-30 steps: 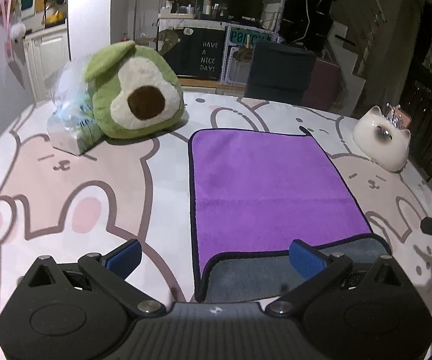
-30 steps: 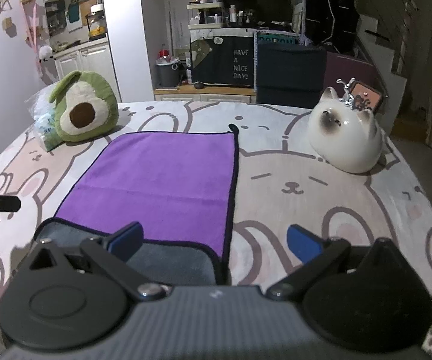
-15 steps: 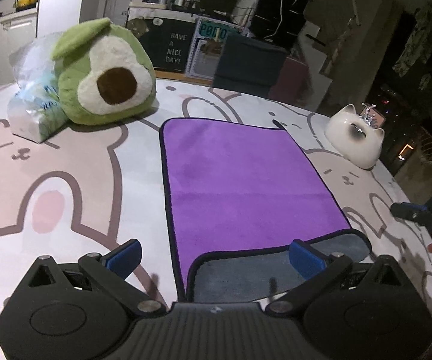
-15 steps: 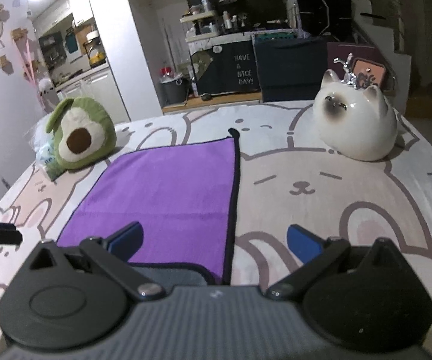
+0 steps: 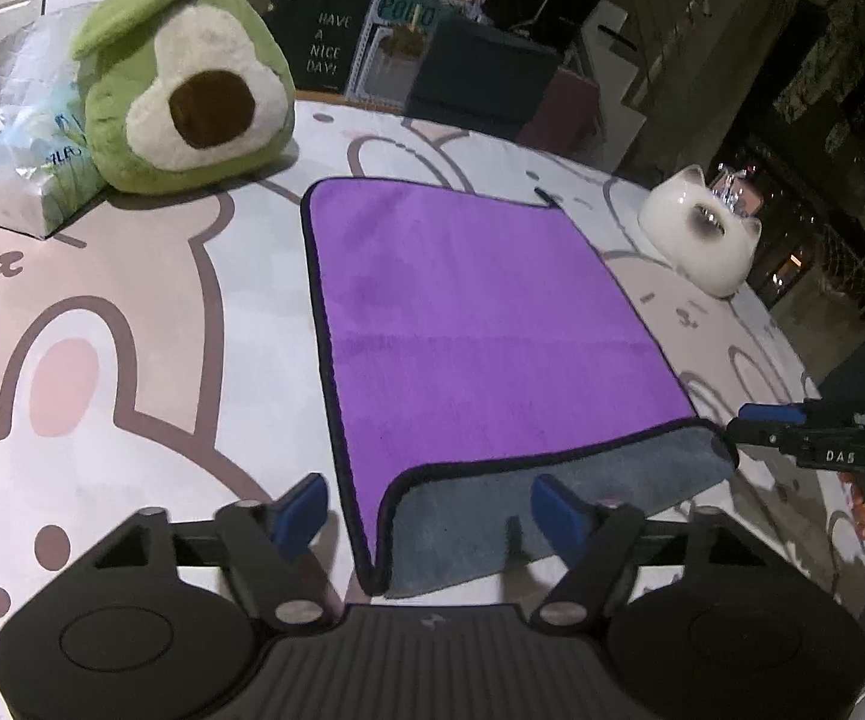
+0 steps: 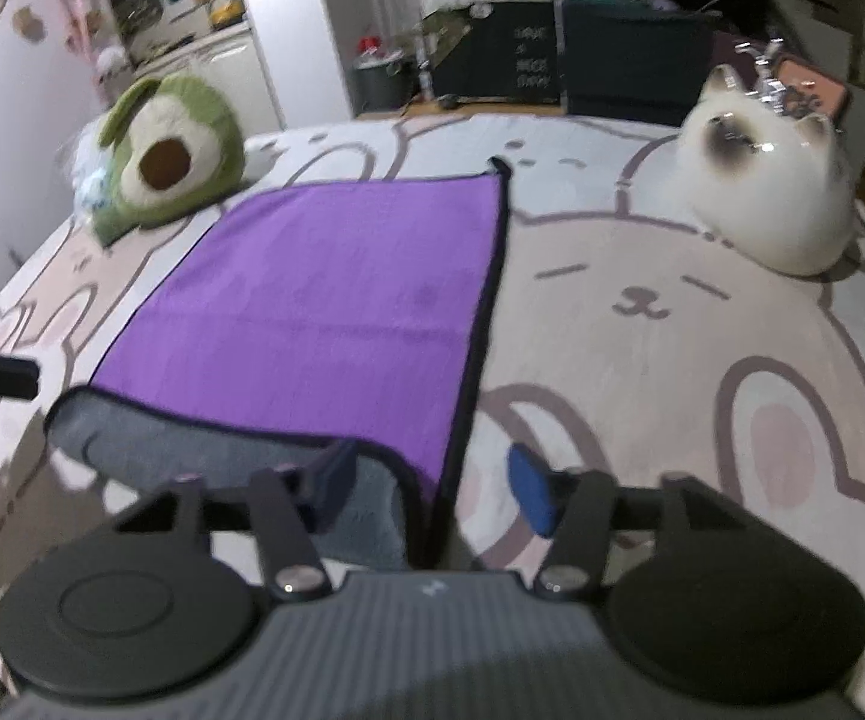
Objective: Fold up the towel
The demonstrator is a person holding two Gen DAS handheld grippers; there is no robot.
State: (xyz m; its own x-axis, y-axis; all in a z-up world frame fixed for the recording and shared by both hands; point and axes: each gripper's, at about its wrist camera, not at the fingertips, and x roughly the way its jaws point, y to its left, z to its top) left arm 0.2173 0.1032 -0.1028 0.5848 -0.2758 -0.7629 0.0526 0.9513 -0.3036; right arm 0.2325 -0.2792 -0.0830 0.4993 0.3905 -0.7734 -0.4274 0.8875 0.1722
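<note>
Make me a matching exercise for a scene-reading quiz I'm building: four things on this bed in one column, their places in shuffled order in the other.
Things:
1. towel
2. avocado plush
3. white cat figure
4. plastic bag

Places:
A. far right of the bedspread
B. left of the plush, against it
C. spread out in the middle, near edge turned grey side up
D. beyond the towel's far left corner

Pairs: 1-C, 2-D, 3-A, 4-B

**Purple towel lying flat, near edge turned over**

We are looking at a purple towel (image 5: 480, 324) with dark piping, lying spread flat on the bunny-print cover. Its near edge is folding back, showing a grey underside (image 5: 552, 492). A small loop is sticking out at the far corner (image 6: 497, 164), though blur is softening it.
</note>
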